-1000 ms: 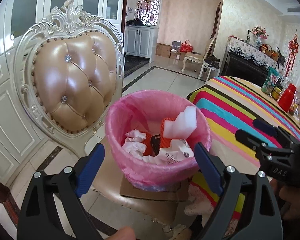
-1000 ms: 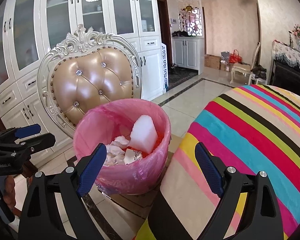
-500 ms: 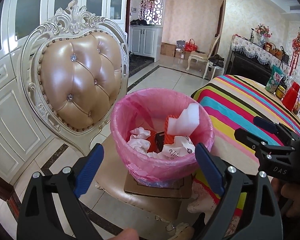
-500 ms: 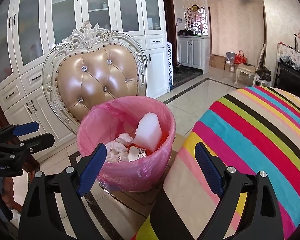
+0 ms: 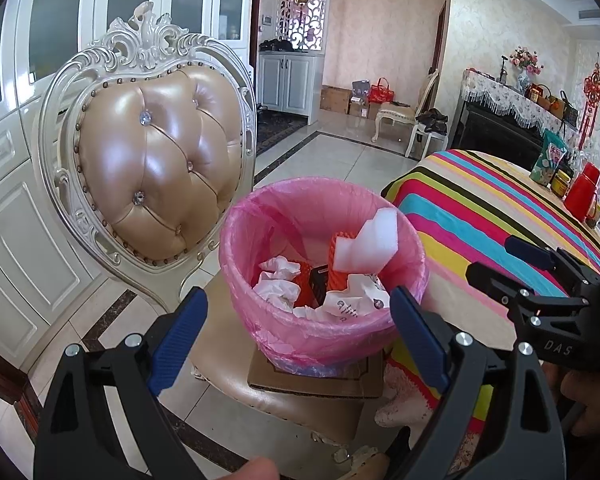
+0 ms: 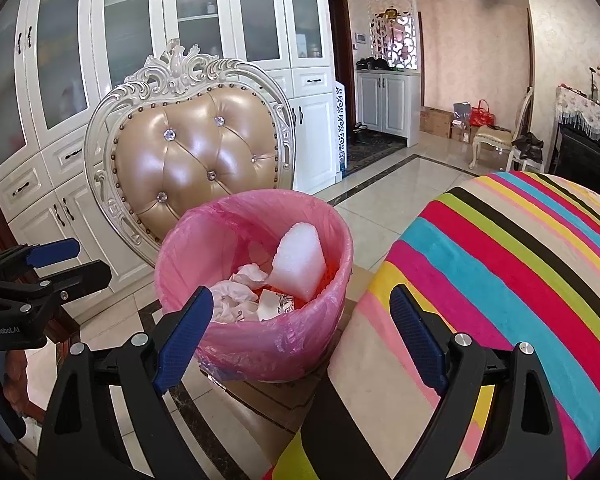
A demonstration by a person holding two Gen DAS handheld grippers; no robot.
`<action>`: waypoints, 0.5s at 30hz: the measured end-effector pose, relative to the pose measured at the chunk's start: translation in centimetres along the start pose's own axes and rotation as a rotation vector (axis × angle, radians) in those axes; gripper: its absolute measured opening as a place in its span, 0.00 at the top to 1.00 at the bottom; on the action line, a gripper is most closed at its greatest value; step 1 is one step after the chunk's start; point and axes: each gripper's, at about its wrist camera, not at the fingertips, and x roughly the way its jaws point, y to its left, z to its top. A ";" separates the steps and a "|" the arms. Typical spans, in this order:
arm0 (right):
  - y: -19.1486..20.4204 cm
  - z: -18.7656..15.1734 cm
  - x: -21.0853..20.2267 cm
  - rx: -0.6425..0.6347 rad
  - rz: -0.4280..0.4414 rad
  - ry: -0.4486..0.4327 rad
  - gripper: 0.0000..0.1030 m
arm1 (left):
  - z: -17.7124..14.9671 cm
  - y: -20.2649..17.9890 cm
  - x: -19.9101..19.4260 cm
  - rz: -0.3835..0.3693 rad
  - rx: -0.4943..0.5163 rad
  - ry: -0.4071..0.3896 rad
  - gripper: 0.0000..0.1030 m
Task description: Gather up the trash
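Black claws marked "DAS" point(image 5: 556, 347) and "GenRoboAI" point(image 6: 3, 331): our left claw point(image 5: 298, 338) and right claw point(image 6: 302, 336) gape empty before a pink bin point(image 5: 328, 332) on a chair point(image 5: 156, 168), beside the striped worktop point(image 6: 520, 264).

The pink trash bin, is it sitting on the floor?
No, the pink trash bin stands on a piece of cardboard on the seat of the chair, up off the tiled floor.

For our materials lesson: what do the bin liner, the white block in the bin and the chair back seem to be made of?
Bin liner: thin pink plastic film, translucent, wrinkled and slightly glossy.
White block: probably foam, matte and fine-grained with cut faces.
Chair back: tan leather or imitation, which one unclear; glossy, button-tufted, stud-edged, in a carved cream frame, likely painted wood.
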 end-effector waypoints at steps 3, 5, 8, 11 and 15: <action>0.0 0.0 0.0 0.000 -0.001 0.000 0.18 | 0.0 0.0 0.0 0.001 0.000 0.001 0.13; 0.1 0.0 0.0 0.004 -0.001 0.000 0.18 | 0.1 0.0 -0.1 0.003 -0.003 -0.001 0.13; 0.0 0.0 0.0 0.007 -0.001 0.001 0.18 | 0.1 0.0 -0.1 0.004 -0.002 -0.001 0.13; 0.0 0.0 0.0 0.006 0.000 0.001 0.18 | 0.1 0.0 0.0 0.003 -0.002 0.000 0.13; 0.0 -0.1 0.0 0.006 0.001 0.000 0.18 | 0.2 0.1 -0.1 0.004 -0.001 0.000 0.13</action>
